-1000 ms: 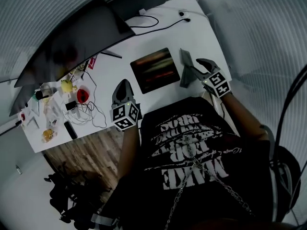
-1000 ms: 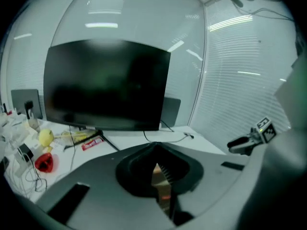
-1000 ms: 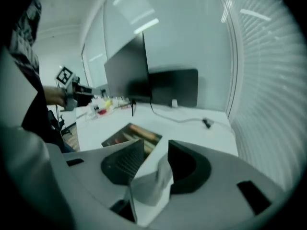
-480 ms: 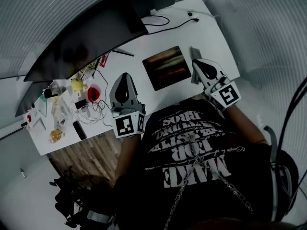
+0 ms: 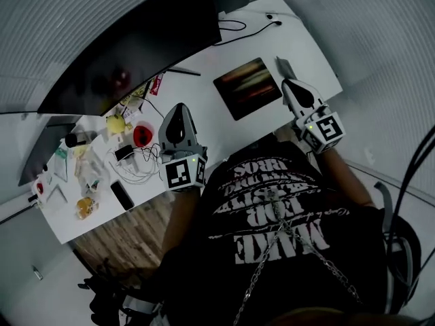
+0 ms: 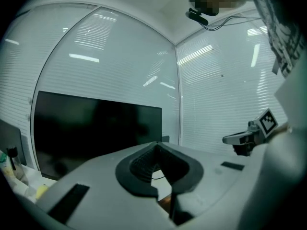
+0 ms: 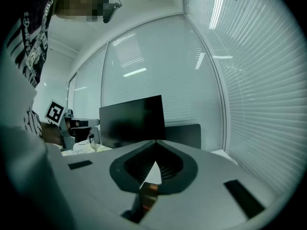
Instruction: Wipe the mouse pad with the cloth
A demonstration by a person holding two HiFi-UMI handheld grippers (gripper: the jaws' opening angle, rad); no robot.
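Note:
The dark mouse pad [image 5: 248,87] with reddish streaks lies on the white desk [image 5: 204,107]. Just right of it lies a grey cloth [image 5: 284,66], partly hidden by my right gripper [image 5: 289,83]. That gripper hangs above the desk's right front edge, shut, with nothing between its jaws. In the right gripper view the right gripper [image 7: 156,142] points nearly level at the monitor [image 7: 132,119]. My left gripper [image 5: 178,107] is held over the desk's front edge left of the pad, shut and empty. In the left gripper view the left gripper [image 6: 156,143] also faces the monitor.
A large dark monitor [image 5: 136,39] stands at the back of the desk. Clutter fills the left end: a red object [image 5: 143,134], a yellow one [image 5: 114,123], tangled white cables [image 5: 136,165] and a black phone [image 5: 122,195]. A black cable [image 5: 234,26] loops behind the pad.
Both grippers have risen off the desk toward the camera and tilted level. The right gripper's jaws went from open to shut, with the cloth left on the desk.

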